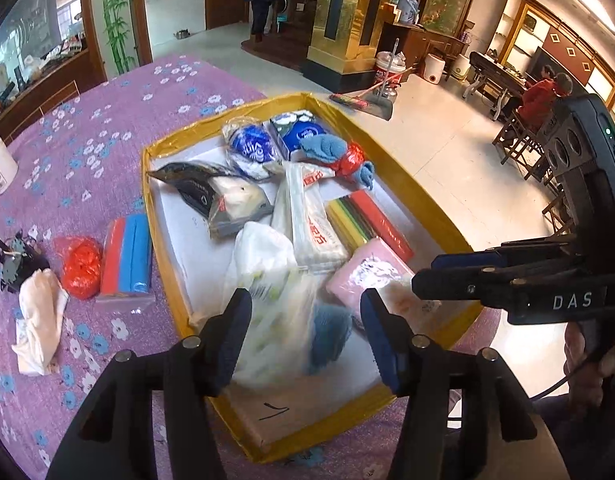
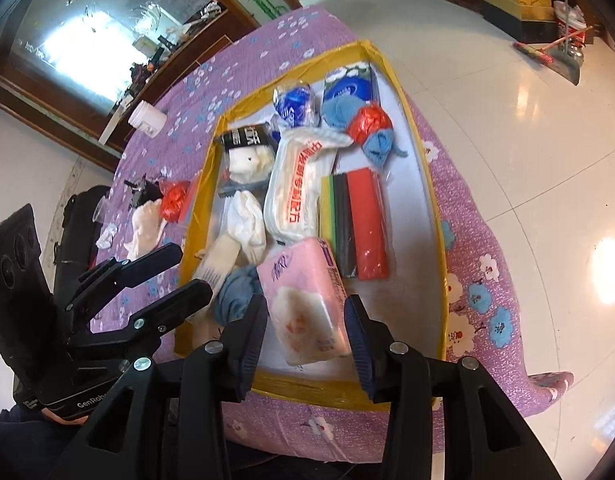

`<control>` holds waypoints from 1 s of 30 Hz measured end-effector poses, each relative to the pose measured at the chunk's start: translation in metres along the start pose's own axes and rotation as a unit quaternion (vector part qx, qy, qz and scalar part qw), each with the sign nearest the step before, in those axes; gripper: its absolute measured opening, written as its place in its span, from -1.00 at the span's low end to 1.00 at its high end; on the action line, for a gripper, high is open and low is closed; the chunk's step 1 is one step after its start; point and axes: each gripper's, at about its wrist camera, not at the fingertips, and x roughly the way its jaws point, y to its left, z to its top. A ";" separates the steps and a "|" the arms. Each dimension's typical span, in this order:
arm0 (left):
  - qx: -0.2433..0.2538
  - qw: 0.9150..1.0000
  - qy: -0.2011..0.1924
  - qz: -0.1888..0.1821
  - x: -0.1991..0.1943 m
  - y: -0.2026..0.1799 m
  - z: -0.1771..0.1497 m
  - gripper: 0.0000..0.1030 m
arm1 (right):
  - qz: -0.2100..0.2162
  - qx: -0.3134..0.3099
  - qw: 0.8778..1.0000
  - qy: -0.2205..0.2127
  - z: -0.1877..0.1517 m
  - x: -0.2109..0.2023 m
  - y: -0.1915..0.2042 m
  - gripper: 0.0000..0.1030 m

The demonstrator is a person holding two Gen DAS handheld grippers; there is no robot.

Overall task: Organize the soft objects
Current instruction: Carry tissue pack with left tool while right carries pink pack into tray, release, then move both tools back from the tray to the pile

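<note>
Tools [image 1: 305, 336] [image 2: 305, 338] both parted, empty, above yellow-rimmed tray [image 2: 407, 108] at table edge, bare floor [image 2: 527, 140] beyond.

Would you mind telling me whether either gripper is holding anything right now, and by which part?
Nothing is held: the right gripper stands open around the pink tissue pack, and the left gripper is open too.
</note>
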 end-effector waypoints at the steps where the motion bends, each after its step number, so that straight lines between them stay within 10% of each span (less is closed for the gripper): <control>1: 0.001 1.000 -0.002 0.001 -0.002 0.000 0.000 0.11 | 0.000 0.001 1.000 -0.002 0.000 -0.001 0.000 -0.16; 16: -0.064 0.996 -0.046 0.032 -0.045 0.056 -0.023 0.16 | 0.015 -0.030 0.999 -0.012 0.009 0.008 0.054 -0.16; 30: -0.196 0.975 -0.057 0.084 -0.090 0.150 -0.099 0.16 | 0.046 -0.101 0.993 0.035 0.018 0.064 0.152 -0.02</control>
